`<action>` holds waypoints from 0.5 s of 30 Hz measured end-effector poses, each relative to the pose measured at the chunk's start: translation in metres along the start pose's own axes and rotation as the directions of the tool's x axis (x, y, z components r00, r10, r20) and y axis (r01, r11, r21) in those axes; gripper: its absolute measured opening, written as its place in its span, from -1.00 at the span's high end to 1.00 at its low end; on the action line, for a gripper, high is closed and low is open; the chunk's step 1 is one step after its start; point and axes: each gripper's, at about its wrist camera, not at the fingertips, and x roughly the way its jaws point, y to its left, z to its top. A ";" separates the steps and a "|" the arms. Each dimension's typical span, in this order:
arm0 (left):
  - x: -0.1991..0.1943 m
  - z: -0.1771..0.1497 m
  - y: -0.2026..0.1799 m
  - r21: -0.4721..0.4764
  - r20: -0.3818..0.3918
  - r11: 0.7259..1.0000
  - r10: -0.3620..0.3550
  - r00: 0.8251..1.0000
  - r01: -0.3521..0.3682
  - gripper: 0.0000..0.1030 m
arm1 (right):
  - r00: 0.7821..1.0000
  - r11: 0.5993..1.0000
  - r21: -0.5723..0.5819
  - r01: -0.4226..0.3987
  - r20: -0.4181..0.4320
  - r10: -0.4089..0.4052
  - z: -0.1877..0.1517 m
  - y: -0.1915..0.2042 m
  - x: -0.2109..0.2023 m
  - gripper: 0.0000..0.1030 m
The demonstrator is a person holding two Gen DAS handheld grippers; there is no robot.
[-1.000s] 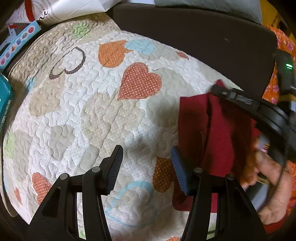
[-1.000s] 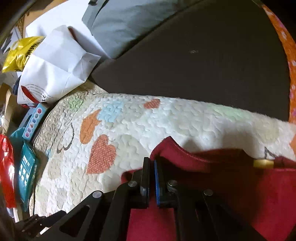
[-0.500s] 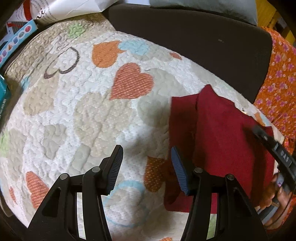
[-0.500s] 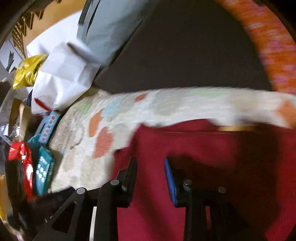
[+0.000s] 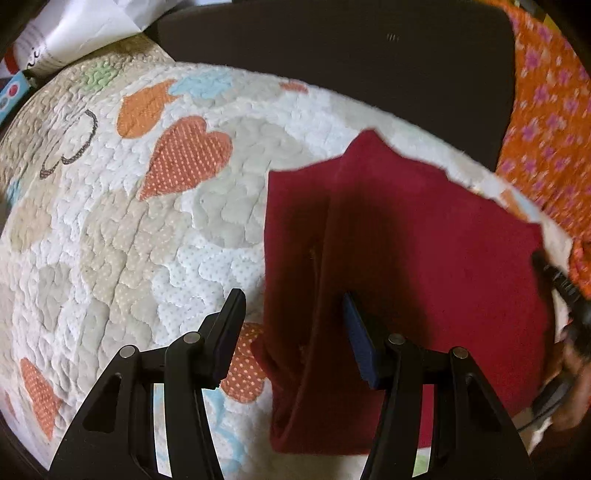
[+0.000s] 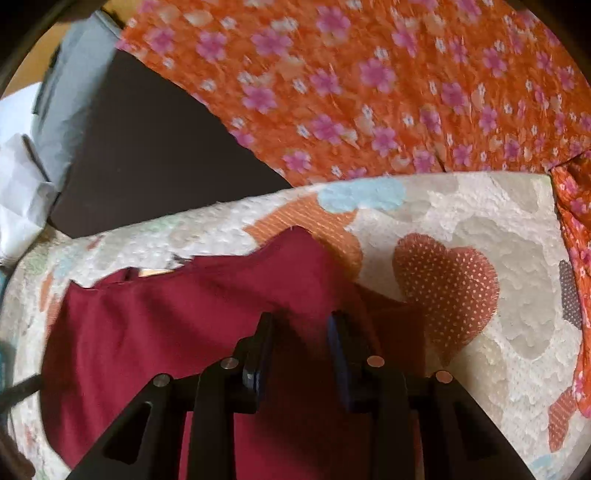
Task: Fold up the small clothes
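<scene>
On the heart-patterned quilt [image 5: 122,229] in front of you, the dark red garment [image 5: 424,251] lies spread flat, a long fold running down its left part in the left wrist view. Your left gripper [image 5: 293,325] hangs over the garment's left edge with its fingers well apart: the left finger [image 5: 231,325] sits over bare quilt, the blue-padded right finger [image 5: 356,332] over the red cloth, and nothing is pinched between them. Your right gripper [image 6: 299,354] is over the same garment [image 6: 155,332] near its right edge, its fingers a modest gap apart with only flat cloth beneath; they grip nothing. From the left wrist view, your right hand [image 5: 572,384] and the black frame of its tool appear blurred at the garment's far right side. An orange flowered fabric [image 6: 369,81] lies beyond the quilt's edge, next to a dark brown surface [image 5: 332,55]. White paper [image 5: 85,33] sits at the quilt's upper left corner.
</scene>
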 end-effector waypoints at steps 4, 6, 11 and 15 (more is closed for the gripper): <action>0.007 0.003 0.016 -0.073 -0.032 0.997 -0.037 0.999 0.035 -0.23 | 1.000 0.999 0.049 0.004 -0.023 -0.003 0.007 -0.001 -0.013 0.43; 0.004 0.003 0.019 -0.077 -0.031 0.996 -0.037 0.999 0.035 -0.23 | 1.000 0.999 0.040 -0.028 -0.014 0.029 0.005 0.012 -0.025 0.43; -0.009 -0.002 0.012 -0.031 0.002 1.000 0.004 1.000 -0.004 -0.23 | 0.982 0.981 -0.063 -0.183 -0.054 0.180 -0.004 0.076 -0.036 0.43; -0.017 -0.002 0.009 0.000 0.031 1.000 0.028 0.999 -0.028 -0.23 | 0.965 0.945 -0.197 -0.259 -0.090 0.246 -0.009 0.142 -0.031 0.43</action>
